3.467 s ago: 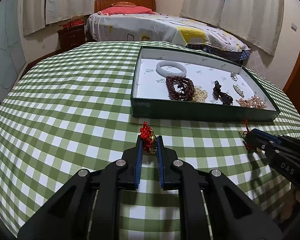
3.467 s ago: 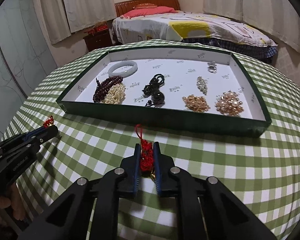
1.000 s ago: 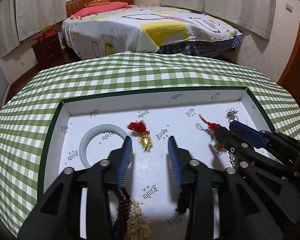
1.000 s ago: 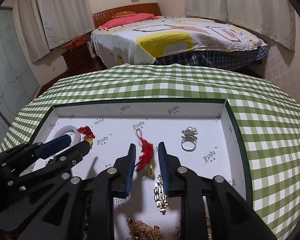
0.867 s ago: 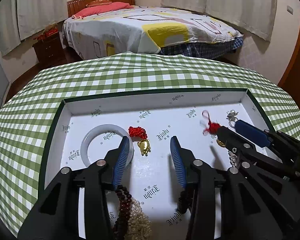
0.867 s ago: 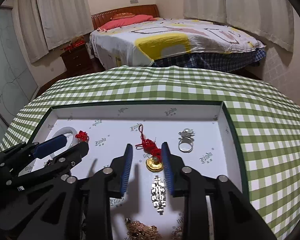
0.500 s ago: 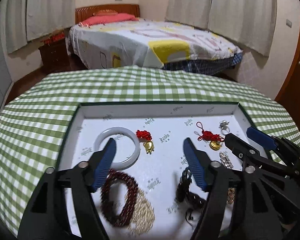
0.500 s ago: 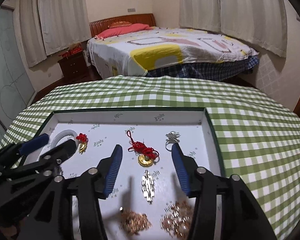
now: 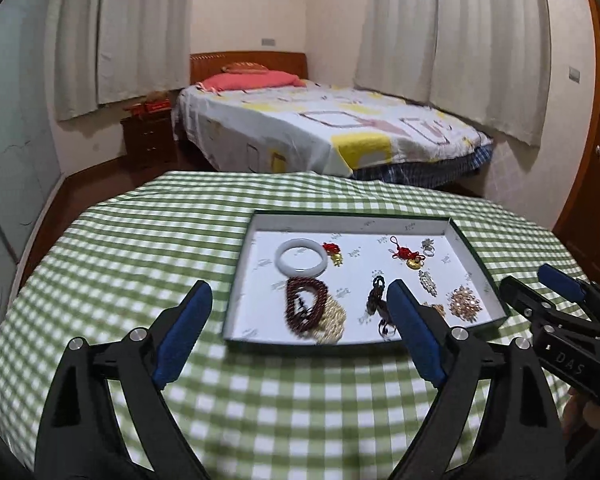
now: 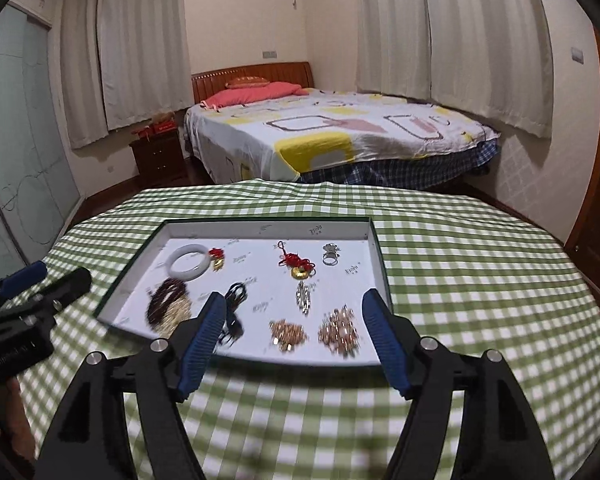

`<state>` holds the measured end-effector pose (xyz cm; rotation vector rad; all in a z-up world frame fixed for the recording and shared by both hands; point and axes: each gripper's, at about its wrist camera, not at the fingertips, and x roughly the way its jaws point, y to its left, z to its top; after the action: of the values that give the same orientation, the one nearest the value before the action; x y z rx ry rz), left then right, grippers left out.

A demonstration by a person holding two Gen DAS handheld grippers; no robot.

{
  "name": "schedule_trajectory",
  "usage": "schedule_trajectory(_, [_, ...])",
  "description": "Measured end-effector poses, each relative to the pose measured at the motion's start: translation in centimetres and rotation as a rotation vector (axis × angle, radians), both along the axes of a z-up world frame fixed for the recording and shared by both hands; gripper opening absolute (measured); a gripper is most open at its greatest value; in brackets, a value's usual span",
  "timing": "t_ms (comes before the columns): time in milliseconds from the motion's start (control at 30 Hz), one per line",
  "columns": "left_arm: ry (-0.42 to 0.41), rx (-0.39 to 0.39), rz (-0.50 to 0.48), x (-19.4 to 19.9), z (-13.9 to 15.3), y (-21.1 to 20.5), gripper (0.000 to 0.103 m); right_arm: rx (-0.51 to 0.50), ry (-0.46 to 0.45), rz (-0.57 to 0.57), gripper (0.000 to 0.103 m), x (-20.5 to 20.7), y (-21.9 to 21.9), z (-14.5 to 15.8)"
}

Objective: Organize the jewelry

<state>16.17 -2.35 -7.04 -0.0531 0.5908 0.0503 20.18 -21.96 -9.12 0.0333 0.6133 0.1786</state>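
Observation:
A green-rimmed tray (image 9: 478,260) (image 10: 382,276) with a white floor sits on the checked table. In it lie a white bangle (image 9: 300,261) (image 10: 189,267), two red-knot gold charms (image 9: 333,253) (image 9: 407,257) (image 10: 216,258) (image 10: 298,265), a silver ring (image 10: 331,256), dark red beads (image 9: 305,305), a black necklace (image 10: 234,304) and gold pieces (image 10: 338,332). My left gripper (image 9: 298,330) is wide open and empty, held back above the tray's near left corner. My right gripper (image 10: 292,340) is wide open and empty above the tray's near edge.
The round table with green checked cloth (image 9: 140,248) (image 10: 480,264) falls away on all sides. A bed (image 9: 320,124) and a nightstand (image 9: 148,138) stand beyond it. A wooden door (image 9: 596,184) is at the right.
Both grippers let go of their red-knot charms inside the tray, opened wide, and pulled back and up away from the tray. The charms now lie in the tray.

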Motion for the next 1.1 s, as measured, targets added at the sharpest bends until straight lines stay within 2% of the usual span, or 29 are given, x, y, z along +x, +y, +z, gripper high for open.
schedule_trajectory(500, [-0.1, 0.03, 0.039, -10.5, 5.7, 1.2, 0.091, -0.006, -0.14, 0.014, 0.071, -9.2, -0.3, 6.0])
schedule_trajectory(800, [-0.144, 0.007, 0.049, -14.1, 7.9, 1.7, 0.095, -0.016, -0.195, 0.008, 0.073, -12.8, -0.8, 7.9])
schedule_trajectory(1100, [-0.187, 0.011, 0.051, -16.0, 9.1, 1.6, 0.095, -0.014, -0.238, -0.006, 0.075, -14.7, -1.4, 9.0])
